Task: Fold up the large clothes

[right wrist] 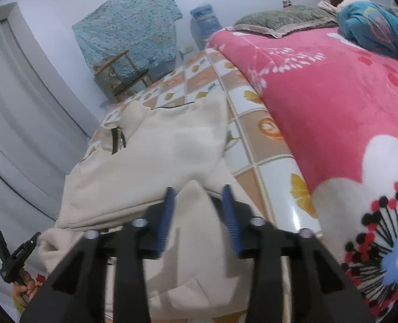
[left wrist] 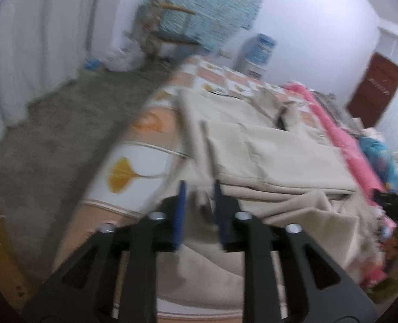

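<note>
- Cream garment (right wrist: 150,158), a large pale piece with a dark zip or strap near its far-left edge, lies spread on the bed over a checked sheet (right wrist: 255,140) printed with orange and yellow leaves.
- Part of it is folded over itself: in the left wrist view the cream garment (left wrist: 274,156) shows a flat doubled panel on top with looser folds bunched at the near edge.
- Left hand-held gripper (left wrist: 199,199) has its blue fingers (left wrist: 181,210) drawn close together with a bunched edge of the cloth between them, so it appears to be grasping the garment; the picture is blurred.
- Right hand-held gripper (right wrist: 199,202) has its blue fingers (right wrist: 229,215) set apart, released, with a raised peak of the cloth standing in the gap; I cannot tell whether they touch it.
- Pink floral blanket (right wrist: 333,102) lies on the right side of the bed, beside the garment but apart from it.
- Teal bundle (right wrist: 374,24) and a grey-green pillow (right wrist: 282,18) sit at the far right.
- Blue patterned cloth (right wrist: 128,24) hangs on the far wall above a wooden chair (right wrist: 123,72).
</note>
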Tool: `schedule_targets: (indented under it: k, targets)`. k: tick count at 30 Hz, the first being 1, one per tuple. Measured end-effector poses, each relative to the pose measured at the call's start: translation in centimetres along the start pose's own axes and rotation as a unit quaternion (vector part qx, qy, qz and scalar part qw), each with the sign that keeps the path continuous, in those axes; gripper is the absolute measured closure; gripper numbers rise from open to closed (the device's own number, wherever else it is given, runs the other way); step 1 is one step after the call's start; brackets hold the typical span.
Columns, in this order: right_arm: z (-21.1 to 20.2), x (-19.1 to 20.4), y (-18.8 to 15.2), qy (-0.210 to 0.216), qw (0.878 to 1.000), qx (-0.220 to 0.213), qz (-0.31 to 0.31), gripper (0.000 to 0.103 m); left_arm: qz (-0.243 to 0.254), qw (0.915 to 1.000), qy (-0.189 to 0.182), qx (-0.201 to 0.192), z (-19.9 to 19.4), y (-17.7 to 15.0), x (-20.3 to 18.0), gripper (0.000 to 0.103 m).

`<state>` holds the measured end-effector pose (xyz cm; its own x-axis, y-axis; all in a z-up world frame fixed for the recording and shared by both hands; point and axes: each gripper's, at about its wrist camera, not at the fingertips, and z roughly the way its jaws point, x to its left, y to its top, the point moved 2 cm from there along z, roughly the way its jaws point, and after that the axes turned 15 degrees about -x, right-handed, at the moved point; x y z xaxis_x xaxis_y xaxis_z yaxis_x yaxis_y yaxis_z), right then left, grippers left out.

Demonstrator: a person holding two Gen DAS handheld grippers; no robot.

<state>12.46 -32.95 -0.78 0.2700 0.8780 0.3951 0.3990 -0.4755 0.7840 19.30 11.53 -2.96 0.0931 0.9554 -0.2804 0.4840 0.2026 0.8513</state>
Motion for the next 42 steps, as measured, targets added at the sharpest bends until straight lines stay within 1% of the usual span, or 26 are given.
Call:
schedule_targets:
  k: [2, 4, 6, 9, 11, 13, 14, 15, 16, 18, 19, 20, 21, 23, 26, 28, 32, 34, 36, 37, 38, 42]
  targets:
    - [-0.9, -0.4, 0.0, -0.007, 1.0, -0.007, -0.011, 0.053, 0.006, 0.9999, 0.012, -0.01, -0.6, 0.3, 0.6, 0.073]
    - [-2.0, -0.5, 0.0, -0.023, 0.999, -0.012, -0.038, 0.047, -0.004, 0.9999, 0.009, -0.01, -1.2, 0.5, 1.4, 0.071]
    - [-3.1, -0.4, -0.3, -0.034, 0.997, -0.013, -0.075, 0.038, -0.003, 1.0, 0.008, 0.002, -1.9, 0.2, 1.9, 0.061]
    - [-3.8, 0.3, -1.5, -0.038, 0.99, 0.004, -0.134, 0.035, 0.013, 0.9994, 0.007, 0.033, -2.5, -1.1, 1.7, 0.052]
    - [-3.7, 0.9, -2.6, -0.041, 0.984, 0.019, -0.173, 0.034, 0.029, 0.9982, 0.015, 0.05, -2.6, -2.3, 1.2, 0.052]
    - [-3.0, 1.6, -3.9, -0.056, 0.974, 0.033, -0.218, 0.034, 0.051, 0.996, 0.039, 0.061, -2.3, -3.3, 0.6, 0.052]
    - [-2.7, 2.0, -4.5, -0.061, 0.968, 0.036, -0.241, 0.034, 0.065, 0.9946, 0.05, 0.064, -2.1, -3.8, 0.1, 0.054]
    - [-2.5, 2.2, -4.8, -0.064, 0.965, 0.035, -0.252, 0.035, 0.075, 0.9938, 0.056, 0.06, -2.1, -4.1, -0.2, 0.059]
    - [-2.2, 2.4, -5.1, -0.069, 0.962, 0.034, -0.262, 0.037, 0.082, 0.9933, 0.059, 0.054, -2.1, -4.3, -0.4, 0.064]
    - [-1.7, 2.5, -5.4, -0.069, 0.961, 0.037, -0.267, 0.068, 0.096, 0.9911, 0.073, 0.056, -1.8, -4.7, -0.9, 0.084]
    - [-1.5, 2.5, -5.4, -0.069, 0.962, 0.039, -0.262, 0.076, 0.108, 0.9896, 0.08, 0.053, -1.7, -4.8, -1.1, 0.088]
    - [-1.4, 2.4, -5.3, -0.072, 0.963, 0.037, -0.256, 0.086, 0.112, 0.9893, 0.079, 0.051, -1.8, -4.7, -1.2, 0.094]
    - [-1.6, 2.3, -5.1, -0.069, 0.966, 0.035, -0.248, 0.09, 0.111, 0.9896, 0.078, 0.047, -2.0, -4.5, -1.3, 0.096]
    - [-2.7, 2.0, -4.2, -0.052, 0.974, 0.027, -0.218, 0.091, 0.11, 0.9904, 0.075, 0.036, -2.9, -3.9, -1.4, 0.098]
    - [-4.5, 2.1, -3.3, -0.042, 0.978, 0.016, -0.203, 0.092, 0.117, 0.9907, 0.067, 0.015, -5.1, -2.8, -1.6, 0.098]
    - [-6.0, 1.9, -3.1, -0.035, 0.981, 0.013, -0.19, 0.092, 0.116, 0.9913, 0.061, 0.012, -6.4, -2.4, -1.6, 0.098]
    - [-9.0, 0.8, -3.7, -0.028, 0.987, 0.022, -0.155, 0.093, 0.102, 0.9931, 0.049, 0.031, -9.2, -2.9, -0.6, 0.099]
    - [-9.5, 0.1, -4.4, -0.033, 0.989, 0.03, -0.141, 0.093, 0.095, 0.9925, 0.06, 0.048, -10.1, -4.0, 0.3, 0.1]
    - [-9.4, -0.8, -5.6, -0.042, 0.989, 0.045, -0.137, 0.092, 0.092, 0.9914, 0.068, 0.065, -9.9, -5.2, 1.1, 0.103]
    - [-9.1, -1.1, -5.9, -0.046, 0.988, 0.047, -0.138, 0.091, 0.093, 0.9894, 0.086, 0.07, -9.8, -5.8, 1.8, 0.103]
    - [-9.0, -1.3, -6.2, -0.049, 0.988, 0.048, -0.14, 0.09, 0.094, 0.9885, 0.096, 0.069, -9.8, -6.0, 2.3, 0.103]
    - [-8.7, -0.8, -5.3, -0.04, 0.988, 0.026, -0.148, 0.09, 0.054, 0.9938, 0.082, 0.053, -9.9, -5.1, 3.3, 0.103]
